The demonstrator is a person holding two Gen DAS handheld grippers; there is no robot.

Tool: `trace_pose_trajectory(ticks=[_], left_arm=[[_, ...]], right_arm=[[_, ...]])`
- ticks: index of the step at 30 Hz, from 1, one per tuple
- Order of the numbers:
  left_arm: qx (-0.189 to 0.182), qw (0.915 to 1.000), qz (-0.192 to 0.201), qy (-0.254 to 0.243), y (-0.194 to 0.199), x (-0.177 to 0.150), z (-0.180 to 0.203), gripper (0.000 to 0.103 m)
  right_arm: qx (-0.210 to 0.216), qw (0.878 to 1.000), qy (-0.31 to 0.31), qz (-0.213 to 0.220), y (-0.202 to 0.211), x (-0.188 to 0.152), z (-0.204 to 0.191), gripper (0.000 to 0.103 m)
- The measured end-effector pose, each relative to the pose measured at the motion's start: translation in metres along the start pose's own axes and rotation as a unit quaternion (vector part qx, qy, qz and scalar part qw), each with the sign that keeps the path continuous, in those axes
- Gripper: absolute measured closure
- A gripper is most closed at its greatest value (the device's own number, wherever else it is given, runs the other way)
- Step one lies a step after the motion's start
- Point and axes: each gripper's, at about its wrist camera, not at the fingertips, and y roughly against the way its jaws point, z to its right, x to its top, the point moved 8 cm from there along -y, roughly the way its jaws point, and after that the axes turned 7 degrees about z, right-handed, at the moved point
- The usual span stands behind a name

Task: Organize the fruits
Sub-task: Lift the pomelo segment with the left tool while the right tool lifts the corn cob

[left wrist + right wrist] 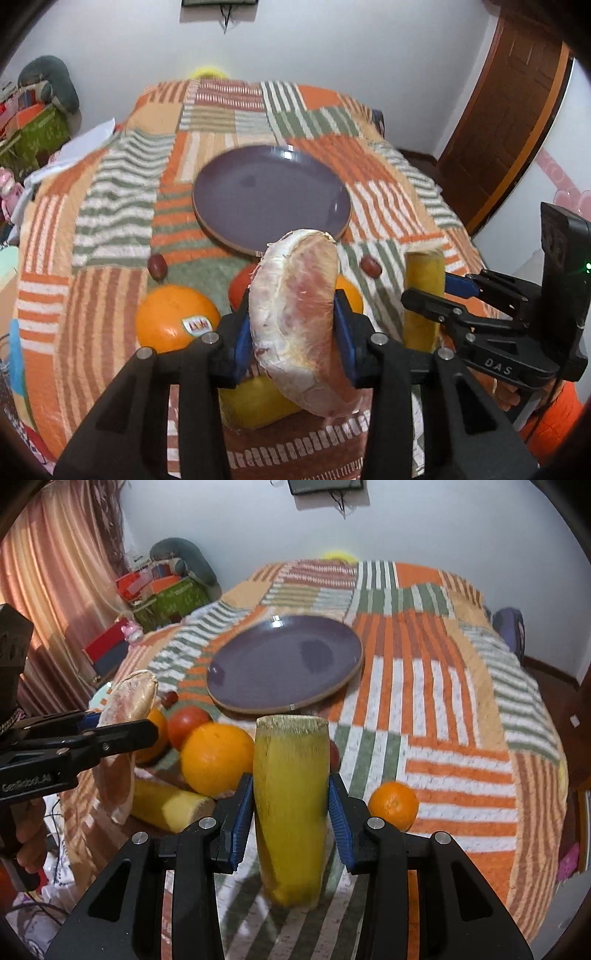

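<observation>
**Pink pomelo wedge and yellow rind lifted toward the plate**

Pink-fleshed and white-pithed, a peeled pomelo wedge (295,317) hangs clamped in the left gripper (293,328), its blue pads (242,339) pressed to both flat faces. Its long axis runs nearly upright, upper end tipped toward the far edge of the bed, curved back to the left. Beside it, the right gripper (291,808) clenches a yellow rind section (291,805), also standing on end, cut top uppermost.

Both pieces are held off the striped blanket (443,738) above its near edge, short of the purple plate (284,664), which lies bare at the middle. Judging by this, the carry step is in hand; the next move calls for reaching forward over the plate's near rim and laying each piece down flat before letting go.

Below wait oranges (216,760), a small orange (393,805), a tomato (188,720), a second rind piece (170,808) and two dark grapes (371,266).
</observation>
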Motion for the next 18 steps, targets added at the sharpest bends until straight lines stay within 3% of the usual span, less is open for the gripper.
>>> trace_pose_trajectory(ticks=[18], left_arm=[[0.042,0.9934,0.107,0.001,0.031,0.072,-0.021,0.064]], right_arm=[[-0.021,0.997,0.019,0.077,0.016,0.069,0.002,0.067]])
